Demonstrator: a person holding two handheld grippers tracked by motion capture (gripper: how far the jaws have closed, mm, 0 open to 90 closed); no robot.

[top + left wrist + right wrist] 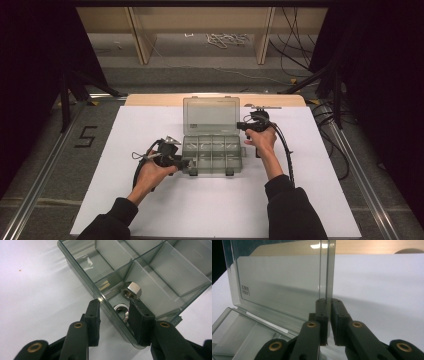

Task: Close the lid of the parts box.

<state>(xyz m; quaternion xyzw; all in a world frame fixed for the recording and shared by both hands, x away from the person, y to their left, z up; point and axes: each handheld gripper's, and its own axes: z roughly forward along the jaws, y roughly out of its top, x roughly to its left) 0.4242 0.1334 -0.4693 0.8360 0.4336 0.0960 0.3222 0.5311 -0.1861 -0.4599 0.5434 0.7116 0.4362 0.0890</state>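
Observation:
A smoky clear compartment box sits mid-table with its lid standing upright. My left gripper is at the box's near left corner. In the left gripper view it straddles the box wall, one jaw outside and one inside, pinching the wall. Two steel nuts lie in that corner compartment, one on edge and one flat. My right gripper is at the lid's right edge; in the right gripper view it is shut on the lid. The other compartments look empty.
The box rests on a white board over a wooden tabletop. A small metal tool lies just behind the lid at the far right. Cables trail from both grippers. Black stands flank the table.

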